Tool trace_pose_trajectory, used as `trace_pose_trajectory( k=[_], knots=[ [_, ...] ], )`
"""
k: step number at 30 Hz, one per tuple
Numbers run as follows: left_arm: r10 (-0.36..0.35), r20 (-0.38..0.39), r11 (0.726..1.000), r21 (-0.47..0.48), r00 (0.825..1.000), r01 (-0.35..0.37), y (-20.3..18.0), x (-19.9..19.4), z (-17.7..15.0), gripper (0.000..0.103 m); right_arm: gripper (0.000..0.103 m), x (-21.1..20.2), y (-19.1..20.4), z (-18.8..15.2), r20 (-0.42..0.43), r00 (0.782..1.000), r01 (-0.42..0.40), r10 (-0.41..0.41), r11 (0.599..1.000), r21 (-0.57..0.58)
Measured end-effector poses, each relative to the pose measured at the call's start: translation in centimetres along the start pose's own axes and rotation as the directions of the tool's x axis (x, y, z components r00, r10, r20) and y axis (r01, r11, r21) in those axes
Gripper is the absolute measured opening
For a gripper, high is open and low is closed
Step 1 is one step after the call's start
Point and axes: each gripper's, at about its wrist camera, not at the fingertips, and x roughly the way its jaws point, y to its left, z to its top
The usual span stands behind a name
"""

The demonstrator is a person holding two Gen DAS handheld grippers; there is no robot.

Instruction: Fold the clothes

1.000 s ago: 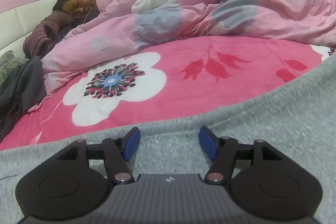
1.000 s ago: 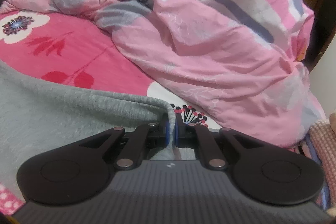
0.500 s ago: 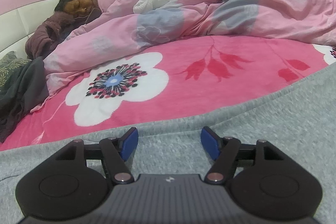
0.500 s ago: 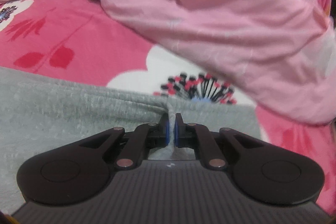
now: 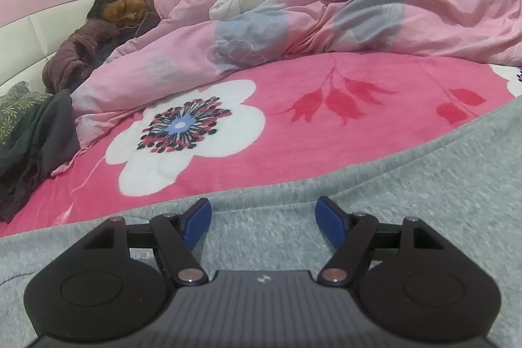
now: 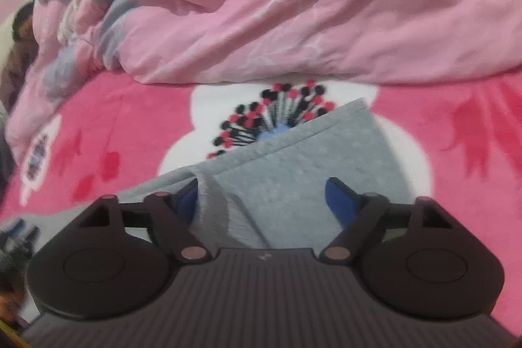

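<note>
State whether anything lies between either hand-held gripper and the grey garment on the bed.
Nothing visible does. The left hand-held gripper hangs open directly over the grey garment. The right hand-held gripper is open too, with a fold of the cloth against its left finger.

The left gripper (image 5: 263, 222) is wide open. Its two blue fingertips (image 5: 195, 222) are far apart, and nothing is between them. It points forward and sits low, and its black arms spread out to both sides. The right gripper (image 6: 265, 203) is wide open too. Its blue fingertips (image 6: 339, 201) are far apart. The fingertip on the left side is partly hidden, so only a bit of blue shows there. This gripper also points forward and sits low. The right wrist picture is a little blurry.
</note>
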Motion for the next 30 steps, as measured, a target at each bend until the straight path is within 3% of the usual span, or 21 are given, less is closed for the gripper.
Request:
trace_pose_trajectory(
  k=[3,5,8,12,13,15,16,17,18,20,22,24,26,27,30],
  knots=[
    [-0.003,-0.001,1.0,-0.004,1.0,0.003,0.1,0.0,0.0,0.073,0.088,-0.8,1.3,-0.2,0.019,0.994,0.105,-0.103,0.983,-0.147],
    [-0.003,-0.003,1.0,-0.006,1.0,0.003,0.1,0.0,0.0,0.074,0.096,-1.3,2.2,-0.3,0.047,0.984,0.179,-0.173,0.95,-0.254],
    [-0.005,-0.004,1.0,-0.012,1.0,0.004,0.2,0.0,0.0,0.074,0.102,-1.7,4.3,-1.1,0.144,0.949,0.316,-0.282,0.825,-0.469],
    [-0.008,-0.004,1.0,-0.02,1.0,0.008,0.3,0.0,-0.1,0.075,0.102,-0.9,7.3,-2.5,0.277,0.872,0.474,-0.403,0.553,-0.685],
    [-0.009,-0.004,1.0,-0.022,1.0,0.009,0.4,0.0,-0.1,0.075,0.102,-0.8,8.0,-3.0,0.337,0.841,0.519,-0.423,0.458,-0.722],
    [-0.011,-0.004,1.0,-0.026,1.0,0.011,0.4,0.0,-0.1,0.075,0.102,-0.1,9.0,-4.6,0.495,0.767,0.605,-0.407,0.203,-0.77],
    [-0.012,-0.004,1.0,-0.028,1.0,0.012,0.5,0.0,-0.1,0.075,0.102,0.3,9.1,-5.1,0.514,0.764,0.597,-0.39,0.123,-0.793],
    [-0.013,-0.004,0.999,-0.03,1.0,0.013,0.5,0.0,-0.1,0.075,0.102,0.5,9.2,-5.4,0.491,0.779,0.562,-0.39,0.086,-0.823],
    [-0.014,-0.003,0.999,-0.032,1.0,0.014,0.5,0.0,-0.1,0.075,0.102,0.6,9.2,-5.5,0.442,0.805,0.511,-0.396,0.084,-0.856],
    [-0.016,-0.003,0.999,-0.037,1.0,0.016,0.6,0.0,-0.1,0.075,0.102,-0.4,9.8,-5.2,0.357,0.86,0.434,-0.365,0.153,-0.888],
    [-0.019,-0.003,0.999,-0.042,1.0,0.019,0.6,0.1,-0.1,0.075,0.102,-2.3,11.1,-4.4,0.307,0.909,0.382,-0.281,0.27,-0.884],
    [-0.02,-0.004,0.999,-0.043,1.0,0.02,0.7,0.1,-0.1,0.075,0.102,-3.8,12.9,-3.5,0.271,0.945,0.324,-0.182,0.402,-0.857],
    [-0.02,-0.003,0.999,-0.043,1.0,0.02,0.8,0.1,-0.1,0.076,0.101,-4.9,15.4,-3.1,0.235,0.971,0.222,-0.041,0.519,-0.826],
    [-0.021,-0.003,0.999,-0.044,1.0,0.021,0.8,0.0,0.0,0.076,0.099,-5.0,16.9,-3.2,0.218,0.975,0.164,0.032,0.553,-0.817],
    [-0.023,-0.002,0.999,-0.047,1.0,0.023,0.8,0.1,0.0,0.076,0.07,-3.4,21.1,-4.3,0.149,0.974,0.03,0.173,0.55,-0.834]
  ],
)
